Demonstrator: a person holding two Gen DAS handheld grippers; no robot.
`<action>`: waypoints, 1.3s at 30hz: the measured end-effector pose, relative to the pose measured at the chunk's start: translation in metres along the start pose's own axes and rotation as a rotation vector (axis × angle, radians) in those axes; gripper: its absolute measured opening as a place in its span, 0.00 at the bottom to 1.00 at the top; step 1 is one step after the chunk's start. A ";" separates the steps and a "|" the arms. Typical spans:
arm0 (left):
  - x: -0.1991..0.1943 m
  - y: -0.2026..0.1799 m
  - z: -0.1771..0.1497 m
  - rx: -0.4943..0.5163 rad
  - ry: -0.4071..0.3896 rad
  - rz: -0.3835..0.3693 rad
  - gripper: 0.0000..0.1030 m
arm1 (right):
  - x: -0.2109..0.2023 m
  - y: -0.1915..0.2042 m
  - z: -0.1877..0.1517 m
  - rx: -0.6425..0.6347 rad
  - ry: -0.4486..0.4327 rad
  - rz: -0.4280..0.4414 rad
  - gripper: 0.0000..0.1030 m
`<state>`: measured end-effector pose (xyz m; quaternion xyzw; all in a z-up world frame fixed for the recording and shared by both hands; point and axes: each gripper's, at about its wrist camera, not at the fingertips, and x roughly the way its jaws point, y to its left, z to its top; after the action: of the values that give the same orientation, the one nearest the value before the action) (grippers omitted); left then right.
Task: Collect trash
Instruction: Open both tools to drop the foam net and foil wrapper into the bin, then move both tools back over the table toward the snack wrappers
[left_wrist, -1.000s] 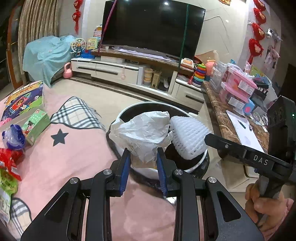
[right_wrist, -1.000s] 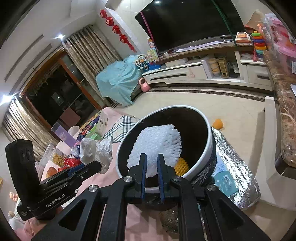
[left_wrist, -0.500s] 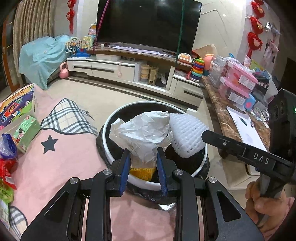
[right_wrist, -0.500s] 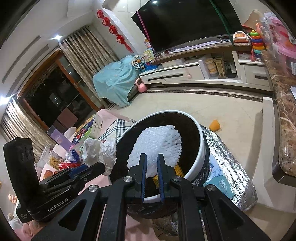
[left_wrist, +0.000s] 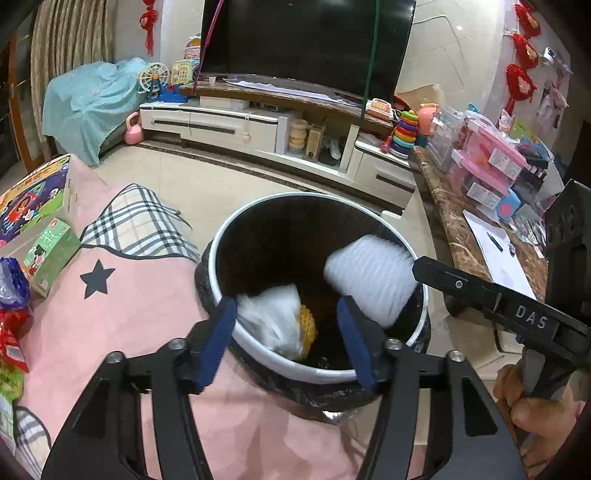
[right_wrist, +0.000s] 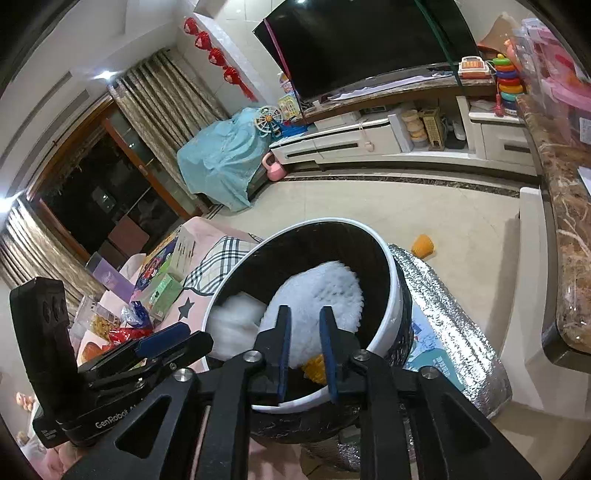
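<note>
both grippers let go over the bin

the left gripper (left_wrist: 286, 325) has just been opening; its jaws stand spread, and the crumpled white wrapper (left_wrist: 271, 319) between them is blurred and touches neither pad, down inside the black bin (left_wrist: 369, 374). the right gripper (right_wrist: 304, 345) has also just parted its jaws a little; the white foam net (right_wrist: 317, 295) sits blurred beyond its tips, inside the bin, free of the pads as far as the blur lets one tell. a yellow net (left_wrist: 308, 326) lies half hidden beneath. a pink cloth (left_wrist: 122, 317) with snack packets (left_wrist: 13, 332) lies left of the bin, a silver foil bag (right_wrist: 458, 325) to its right. a hand (left_wrist: 532, 413) is cut off by the frame edge.
</note>
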<state>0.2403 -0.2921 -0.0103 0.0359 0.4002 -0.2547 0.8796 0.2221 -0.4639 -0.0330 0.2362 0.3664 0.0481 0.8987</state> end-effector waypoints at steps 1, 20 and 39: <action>-0.001 0.001 -0.001 -0.004 -0.002 -0.001 0.61 | -0.001 0.000 0.000 0.003 -0.003 0.000 0.34; -0.065 0.067 -0.081 -0.199 -0.070 0.071 0.70 | -0.011 0.055 -0.038 -0.079 -0.016 0.040 0.93; -0.136 0.162 -0.169 -0.418 -0.093 0.226 0.71 | 0.032 0.125 -0.100 -0.094 0.133 0.162 0.95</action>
<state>0.1269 -0.0496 -0.0494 -0.1140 0.3965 -0.0679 0.9084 0.1882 -0.3061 -0.0578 0.2191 0.4024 0.1533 0.8755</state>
